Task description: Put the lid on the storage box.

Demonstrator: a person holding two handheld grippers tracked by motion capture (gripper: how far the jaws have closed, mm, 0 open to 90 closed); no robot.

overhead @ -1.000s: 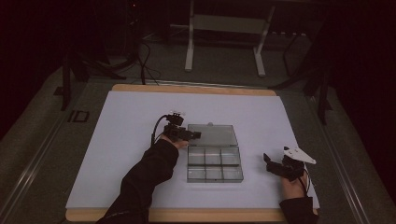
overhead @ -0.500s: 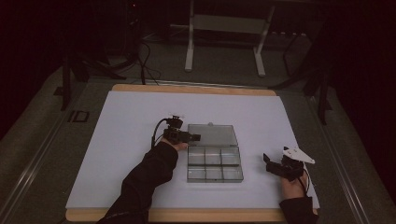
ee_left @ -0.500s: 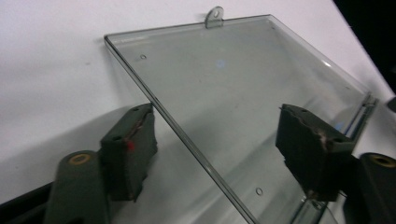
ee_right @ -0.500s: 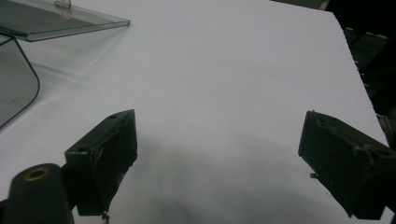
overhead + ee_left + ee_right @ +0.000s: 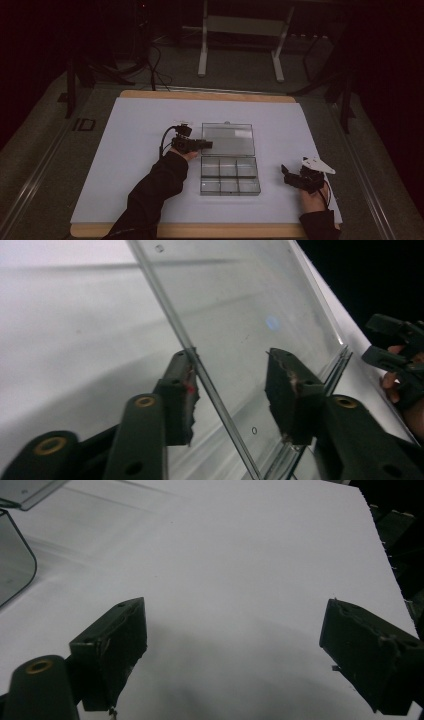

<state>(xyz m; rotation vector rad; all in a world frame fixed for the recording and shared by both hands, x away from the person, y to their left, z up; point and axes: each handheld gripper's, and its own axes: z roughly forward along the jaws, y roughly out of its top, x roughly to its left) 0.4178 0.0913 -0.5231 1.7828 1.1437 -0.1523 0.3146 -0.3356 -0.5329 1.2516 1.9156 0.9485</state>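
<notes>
Clearly, the left tool (image 5: pixel 206 145) is working at the left edge of the clear lid (image 5: pixel 228 139), which is lying open behind its compartment box (image 5: pixel 229 175) near the middle of the white bench (image 5: pixel 125 150). In the left gripper view, the lid's thin edge (image 5: pixel 200 375) is running between the two black pads: one pad (image 5: pixel 186 390) is sitting right against the edge, while the other (image 5: pixel 287 390) is standing off over the clear panel, with a gap showing. So the left tool's jaws, which have just been closing, are straddling the edge at a narrowed spread but are not yet pinching it.

Relative to the box, the lid is lying on the far side, hinged along the long seam where the two meet, and that seam is running across the bench from left to right. The left tool is pointing along that line from the box's left, so closing the lid would likely mean pinching the edge and swinging it up and over the hinge toward the person.

Well apart, to the right of the box, the right tool (image 5: pixel 289 175) is resting on the bench with its jaws (image 5: pixel 230 645) spread wide and nothing between them. The left hand is plainly the nearer one to the lid.
</notes>
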